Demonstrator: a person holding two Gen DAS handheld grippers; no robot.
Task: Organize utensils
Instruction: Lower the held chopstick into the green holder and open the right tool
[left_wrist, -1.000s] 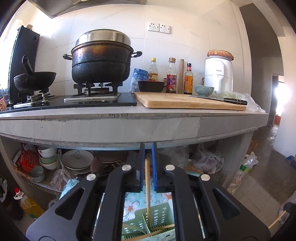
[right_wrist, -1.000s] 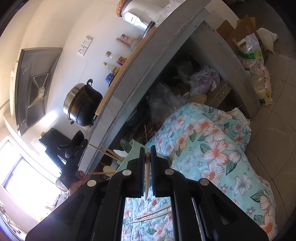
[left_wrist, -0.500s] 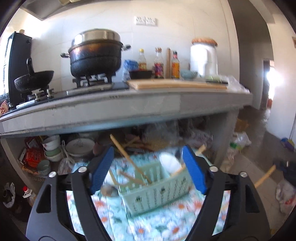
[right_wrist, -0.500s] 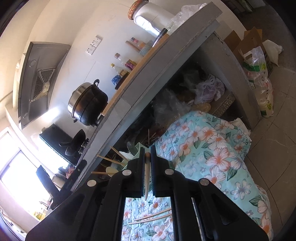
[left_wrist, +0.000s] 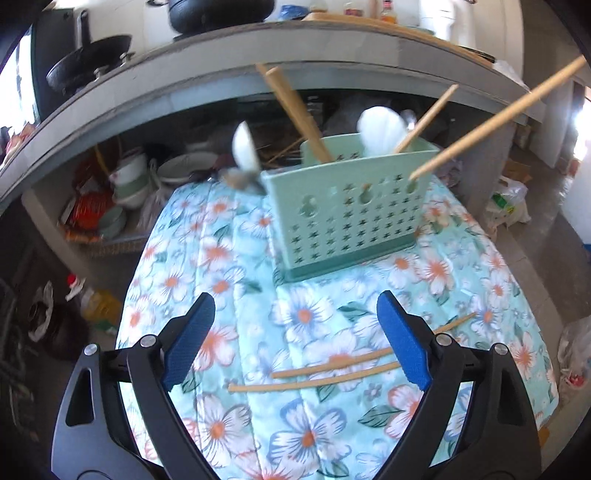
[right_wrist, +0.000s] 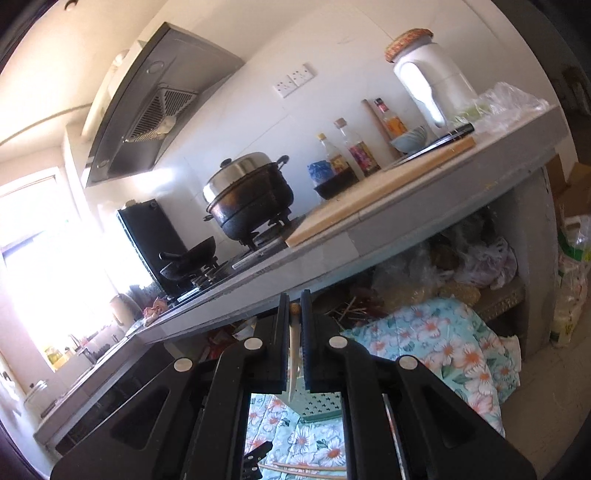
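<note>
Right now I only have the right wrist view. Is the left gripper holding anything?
Observer: No. The left gripper is empty, and its jaws are opening over the cloth.
Operator: Where are the loose chopsticks relative to it?
Observer: Two chopsticks lie flat, side by side. They run under its right finger.
Operator: What is in the basket?
Observer: The basket stands upright beyond the fingertips. It holds leaning sticks and a white spoon.
</note>
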